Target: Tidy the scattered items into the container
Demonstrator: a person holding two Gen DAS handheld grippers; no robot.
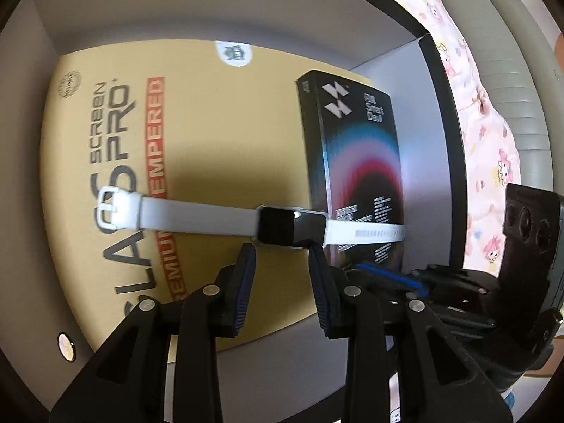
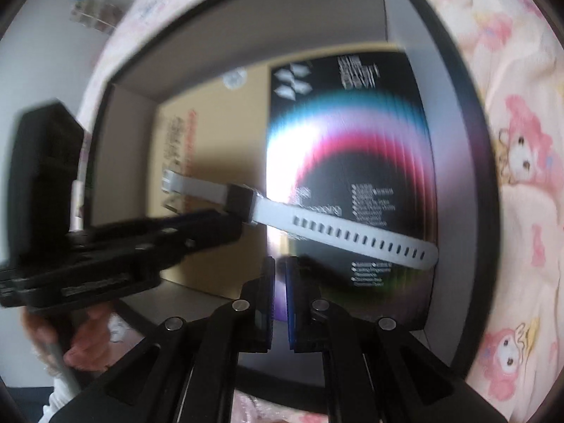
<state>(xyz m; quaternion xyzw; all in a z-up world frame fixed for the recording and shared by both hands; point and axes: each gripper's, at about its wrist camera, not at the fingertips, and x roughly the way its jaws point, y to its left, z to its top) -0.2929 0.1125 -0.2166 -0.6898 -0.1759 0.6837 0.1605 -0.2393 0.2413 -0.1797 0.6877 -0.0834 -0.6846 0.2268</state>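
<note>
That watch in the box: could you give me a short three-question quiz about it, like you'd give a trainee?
1. True or false: the watch lies inside the box.
2. What does the watch lie across? A) the tan packet and the black packet; B) the pink sheet; C) a plate.
3. Fill in: the left gripper has its jaws ____ just short of the watch.

Key: 1 true. 2 A. 3 open; the right gripper is shut, holding nothing.
</note>
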